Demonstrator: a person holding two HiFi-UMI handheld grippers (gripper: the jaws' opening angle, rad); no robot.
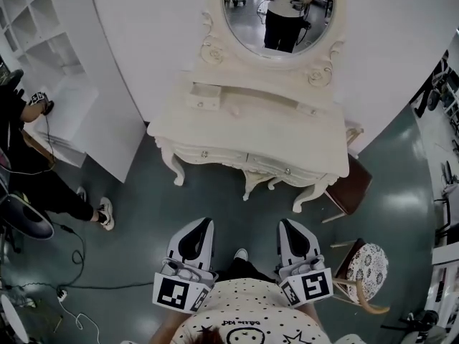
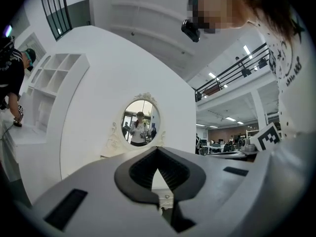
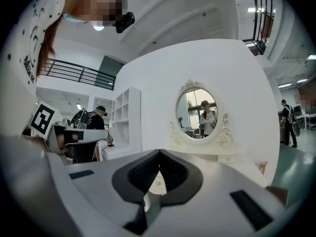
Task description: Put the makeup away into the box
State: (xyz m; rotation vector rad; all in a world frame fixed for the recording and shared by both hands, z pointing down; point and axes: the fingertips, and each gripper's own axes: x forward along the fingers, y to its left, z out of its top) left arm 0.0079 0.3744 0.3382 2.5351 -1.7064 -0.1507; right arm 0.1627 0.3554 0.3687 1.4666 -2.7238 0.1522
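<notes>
Jaws on the left gripper (image 1: 202, 224) and right gripper (image 1: 289, 224) are pressed together and empty, held low, well short of the desk (image 1: 251, 131). What may be the box (image 1: 205, 96) sits at its back left, below the mirror (image 1: 280, 13).

A mock bedroom set inside a lab hall: vanity table (image 1: 247, 129) against a white partition (image 1: 154, 27), mezzanine railing (image 2: 232, 71) beyond

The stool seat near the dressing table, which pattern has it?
White with a small dark print; the stool seat shows best in the head view.
</notes>
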